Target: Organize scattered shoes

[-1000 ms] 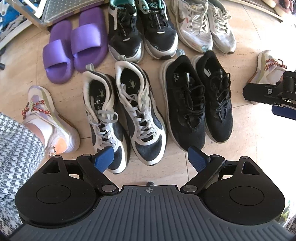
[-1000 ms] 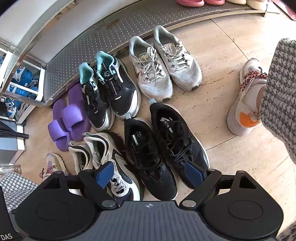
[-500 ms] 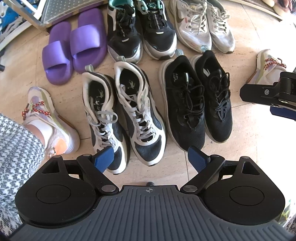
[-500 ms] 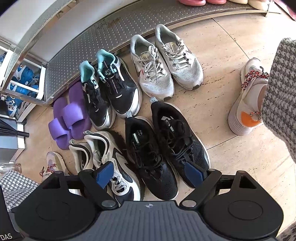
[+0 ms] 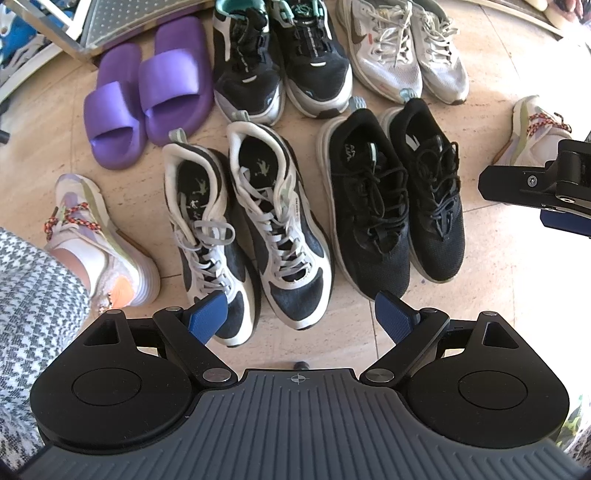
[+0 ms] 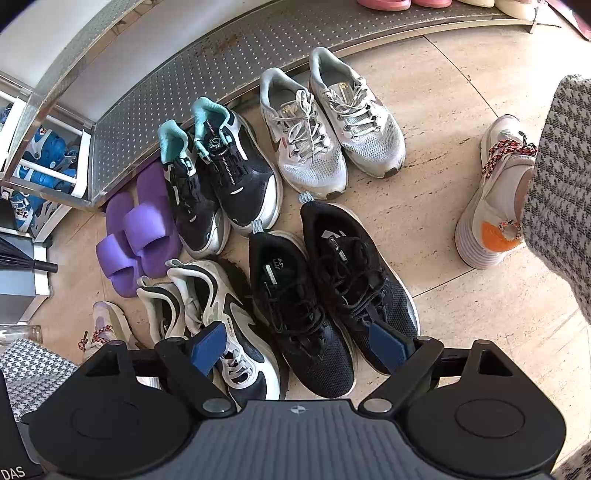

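Note:
Shoes stand in pairs on the tan floor. Back row: purple slides (image 5: 147,92) (image 6: 136,229), black sneakers with teal collars (image 5: 280,62) (image 6: 218,181), grey-white sneakers (image 5: 402,51) (image 6: 328,125). Front row: white-and-black sneakers (image 5: 251,229) (image 6: 214,317) and all-black sneakers (image 5: 395,199) (image 6: 325,295). My left gripper (image 5: 301,319) hangs open above the toes of the white-and-black pair, holding nothing. My right gripper (image 6: 297,345) is open and empty over the toes of the black pair; part of it shows at the right edge of the left wrist view (image 5: 535,184).
A perforated metal shelf base (image 6: 221,62) curves behind the back row. The person's feet in pale sneakers stand at left (image 5: 99,236) and right (image 6: 495,199), with houndstooth trouser legs (image 6: 561,177). Blue skates (image 6: 40,162) sit far left. Pink shoes (image 6: 384,3) rest on the shelf.
Both grippers have drifted slightly back and up from the shoes; the rows sit a little lower in the frames. No shoe has moved and both grippers stay open.

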`<state>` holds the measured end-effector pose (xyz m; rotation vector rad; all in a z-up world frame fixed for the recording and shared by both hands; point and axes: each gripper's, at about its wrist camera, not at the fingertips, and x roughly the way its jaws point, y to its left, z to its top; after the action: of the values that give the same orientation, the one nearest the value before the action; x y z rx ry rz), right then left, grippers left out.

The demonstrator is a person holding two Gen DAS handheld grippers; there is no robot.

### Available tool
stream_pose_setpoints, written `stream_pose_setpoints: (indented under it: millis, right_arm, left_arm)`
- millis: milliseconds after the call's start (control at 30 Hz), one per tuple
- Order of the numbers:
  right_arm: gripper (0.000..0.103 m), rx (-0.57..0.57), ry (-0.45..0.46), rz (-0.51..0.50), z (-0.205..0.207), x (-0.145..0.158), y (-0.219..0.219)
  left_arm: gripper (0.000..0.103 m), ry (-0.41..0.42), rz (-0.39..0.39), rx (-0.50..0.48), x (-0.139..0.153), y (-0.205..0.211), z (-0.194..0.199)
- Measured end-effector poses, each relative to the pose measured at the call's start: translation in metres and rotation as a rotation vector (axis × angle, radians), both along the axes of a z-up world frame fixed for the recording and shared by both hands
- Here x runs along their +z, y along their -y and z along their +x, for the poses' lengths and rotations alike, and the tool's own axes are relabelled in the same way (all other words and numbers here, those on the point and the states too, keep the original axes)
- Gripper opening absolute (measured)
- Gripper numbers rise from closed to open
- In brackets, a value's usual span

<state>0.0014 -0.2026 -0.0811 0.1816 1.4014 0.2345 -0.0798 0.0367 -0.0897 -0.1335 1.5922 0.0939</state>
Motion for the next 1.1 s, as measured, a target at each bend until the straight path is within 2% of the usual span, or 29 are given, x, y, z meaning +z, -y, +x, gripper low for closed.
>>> stream_pose_setpoints:
  millis: [300,533,600,667,800,867,967,1100]
  right_arm:
    - [0.093,0.064,0.007,-0.061,0.011,-0.01,-0.006]
    - [0.092,0.119,0.007,-0.107,0.025,-0.03,-0.012]
    - [0.088,0.137,0.019,-0.106,0.031,-0.034,-0.015]
    - [0.078,0.153,0.026,-0.104,0.036,-0.039,-0.018]
    - [0.077,0.159,-0.002,-0.09,0.05,-0.056,-0.024]
    - [0.068,0.157,-0.017,-0.069,0.058,-0.065,-0.027]
    - [0.062,0.171,-0.028,-0.04,0.069,-0.079,-0.034]
    - [0.06,0.214,-0.052,-0.034,0.082,-0.102,-0.048]
  left_arm:
    - [0.092,-0.002,0.02,0.009,-0.002,-0.004,0.004]
    - [0.093,0.006,0.104,0.007,-0.004,-0.012,0.009]
    - [0.093,0.002,0.099,0.008,-0.007,-0.013,0.011]
    - [0.093,-0.002,0.09,0.008,-0.009,-0.014,0.012]
    - [0.093,-0.012,0.1,0.009,-0.015,-0.017,0.016]
    - [0.093,-0.016,0.096,0.013,-0.015,-0.017,0.017]
    - [0.093,-0.021,0.074,0.019,-0.015,-0.018,0.02]
    - [0.093,-0.028,0.069,0.018,-0.015,-0.018,0.023]
